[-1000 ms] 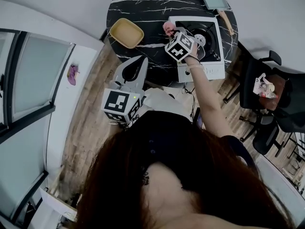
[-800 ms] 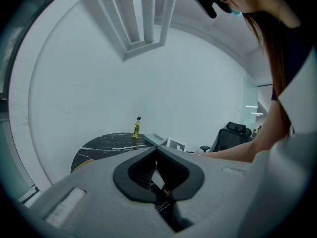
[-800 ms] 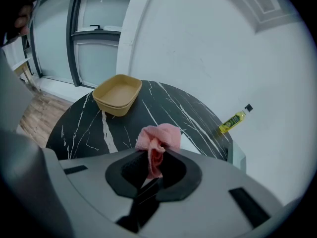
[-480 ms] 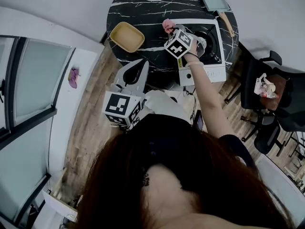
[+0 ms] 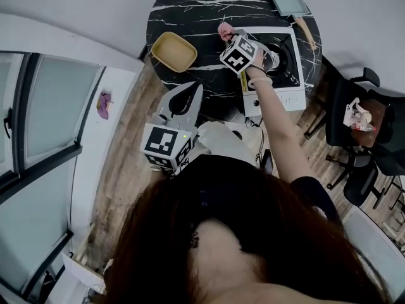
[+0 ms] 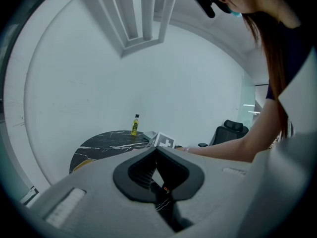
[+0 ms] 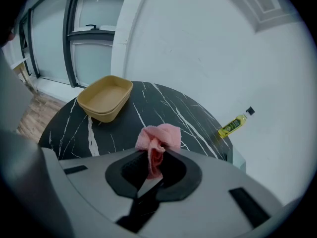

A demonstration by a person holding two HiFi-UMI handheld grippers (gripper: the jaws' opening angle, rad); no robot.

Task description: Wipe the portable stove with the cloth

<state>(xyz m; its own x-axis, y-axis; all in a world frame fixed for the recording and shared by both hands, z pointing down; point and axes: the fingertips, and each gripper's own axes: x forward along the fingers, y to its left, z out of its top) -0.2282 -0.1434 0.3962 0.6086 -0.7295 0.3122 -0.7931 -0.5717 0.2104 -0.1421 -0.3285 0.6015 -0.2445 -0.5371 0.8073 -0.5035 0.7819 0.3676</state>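
White portable stove [image 5: 285,97] on the right of the round black marble table [image 5: 190,11], close to its rim. Pink cloth [image 7: 159,138] pinched in the right gripper [image 7: 154,166] by the stove's left edge, bare tabletop beside. Left gripper [image 6: 156,155] off the table's near edge, jaws pressed together, empty.

Tan dish [image 5: 173,50], yellow bottle [image 7: 233,127], black marble table [image 5: 202,11], office chair [image 5: 354,100]
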